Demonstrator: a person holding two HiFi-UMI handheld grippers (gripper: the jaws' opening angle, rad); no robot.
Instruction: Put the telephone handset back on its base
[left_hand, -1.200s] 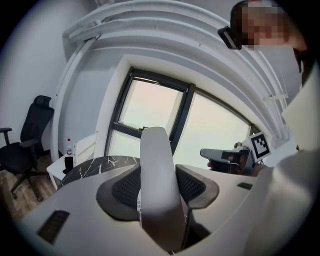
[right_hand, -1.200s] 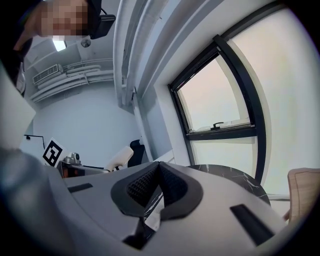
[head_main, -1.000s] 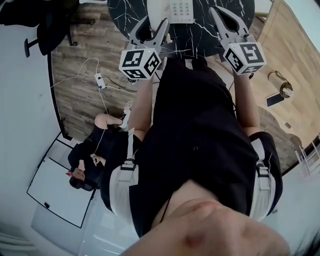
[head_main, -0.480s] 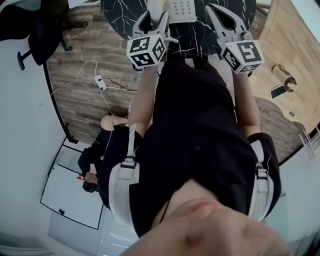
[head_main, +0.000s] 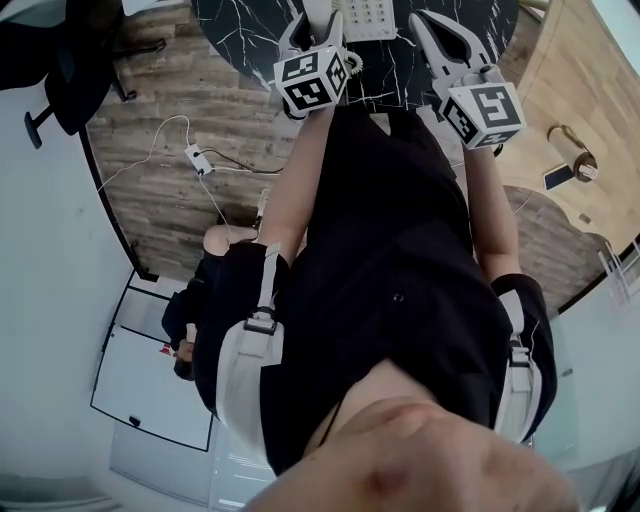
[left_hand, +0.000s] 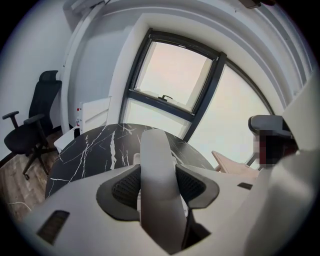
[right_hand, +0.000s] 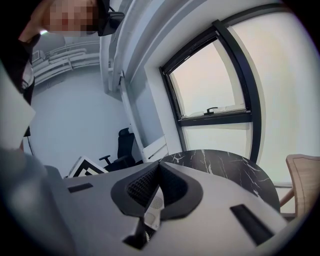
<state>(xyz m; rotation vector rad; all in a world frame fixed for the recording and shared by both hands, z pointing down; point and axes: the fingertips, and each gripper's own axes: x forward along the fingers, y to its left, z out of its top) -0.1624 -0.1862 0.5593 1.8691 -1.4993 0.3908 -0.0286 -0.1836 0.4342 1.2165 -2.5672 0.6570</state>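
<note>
The white telephone handset (left_hand: 156, 150) stands upright between the ribbed pads of my left gripper (left_hand: 159, 175), which is shut on it. In the head view that left gripper (head_main: 312, 28) is over the near edge of the black marble table (head_main: 250, 25), just left of the white telephone base (head_main: 366, 14) with its keypad. A coiled cord (head_main: 352, 62) hangs by the gripper's marker cube. My right gripper (head_main: 440, 32) is held to the right of the base, jaws together. In the right gripper view its tips (right_hand: 159, 167) meet with nothing between them.
A black office chair (head_main: 60, 70) stands on the wood floor to the left. A power strip with cables (head_main: 195, 158) lies on the floor, and a person sits low (head_main: 210, 290) beside a white panel (head_main: 150, 390). A wooden chair (right_hand: 305, 180) is at the table's right.
My left gripper with the handset has moved forward and to the right, over the table and closer to the telephone base. The right gripper has hardly moved.
</note>
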